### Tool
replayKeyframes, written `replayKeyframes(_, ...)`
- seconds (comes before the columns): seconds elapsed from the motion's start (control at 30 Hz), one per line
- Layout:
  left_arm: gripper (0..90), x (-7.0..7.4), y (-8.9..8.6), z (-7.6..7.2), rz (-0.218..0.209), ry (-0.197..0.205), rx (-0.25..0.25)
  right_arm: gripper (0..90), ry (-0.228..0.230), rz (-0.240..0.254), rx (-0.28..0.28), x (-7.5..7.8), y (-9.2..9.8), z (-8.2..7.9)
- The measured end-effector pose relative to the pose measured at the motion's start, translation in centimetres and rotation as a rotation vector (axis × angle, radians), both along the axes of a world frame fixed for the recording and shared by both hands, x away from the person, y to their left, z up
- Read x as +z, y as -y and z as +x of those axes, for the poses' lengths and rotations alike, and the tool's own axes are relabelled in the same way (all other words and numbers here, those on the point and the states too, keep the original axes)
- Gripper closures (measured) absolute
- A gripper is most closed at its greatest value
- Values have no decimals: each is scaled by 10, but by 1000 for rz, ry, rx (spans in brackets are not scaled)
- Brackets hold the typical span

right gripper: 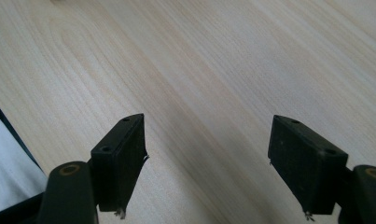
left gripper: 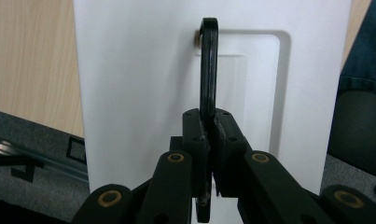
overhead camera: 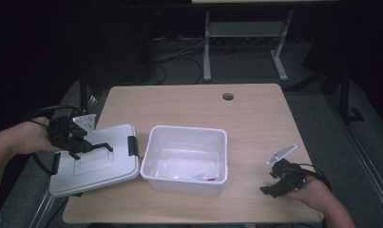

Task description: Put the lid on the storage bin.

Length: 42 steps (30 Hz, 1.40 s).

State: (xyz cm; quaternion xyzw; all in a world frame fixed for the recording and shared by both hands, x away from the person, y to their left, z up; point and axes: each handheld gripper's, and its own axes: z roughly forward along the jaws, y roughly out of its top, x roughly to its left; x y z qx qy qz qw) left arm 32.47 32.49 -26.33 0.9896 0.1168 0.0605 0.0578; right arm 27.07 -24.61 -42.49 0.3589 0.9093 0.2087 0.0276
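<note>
I count 1 lid point(overhead camera: 96, 164), 1 bin point(overhead camera: 185, 159), 1 table point(overhead camera: 255, 118) and 2 grippers. The lid carries 1 black handle point(overhead camera: 96, 146) on top and 2 black clips at its ends, 1 by the bin point(overhead camera: 132, 144) and 1 at the outer end point(overhead camera: 55, 163). Something small with red print point(overhead camera: 203, 176) lies on the bin's floor; I cannot tell what it is.

My left hand point(overhead camera: 25, 137) comes in from the left edge, and its gripper point(overhead camera: 80, 145) reaches across the lid's top. My right hand point(overhead camera: 317, 192) rests low at the table's near right corner, its gripper point(overhead camera: 270, 183) pointing left toward the bin, well apart from it.

My left fingers point(left gripper: 195, 140) are clamped together on the handle, which stands up thin and straight between them in the left gripper view, with the white lid behind it. The lid sits tilted just left of the bin, its right end near the bin's rim and its left end past the table's edge.

My right fingers point(right gripper: 120, 154) stand apart with bare wood between them.
</note>
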Motion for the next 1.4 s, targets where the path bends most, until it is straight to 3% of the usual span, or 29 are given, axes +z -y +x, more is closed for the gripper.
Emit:
replayKeyframes(0.37, 849, 26, 6, -6, 3, 47, -23, 270, 1, 21, -15, -4, 5, -4)
replayKeyframes(0.57, 848, 34, 18, -5, -32, 60, -52, 271, 4, 34, -21, -5, 6, -7)
replayKeyframes(1.03, 848, 45, 68, 6, -65, 51, -111, 271, 22, 43, -16, 0, 6, -10)
replayKeyframes(1.4, 848, 46, 106, 14, -77, 43, -167, 271, 26, 29, -17, -5, 3, -11)
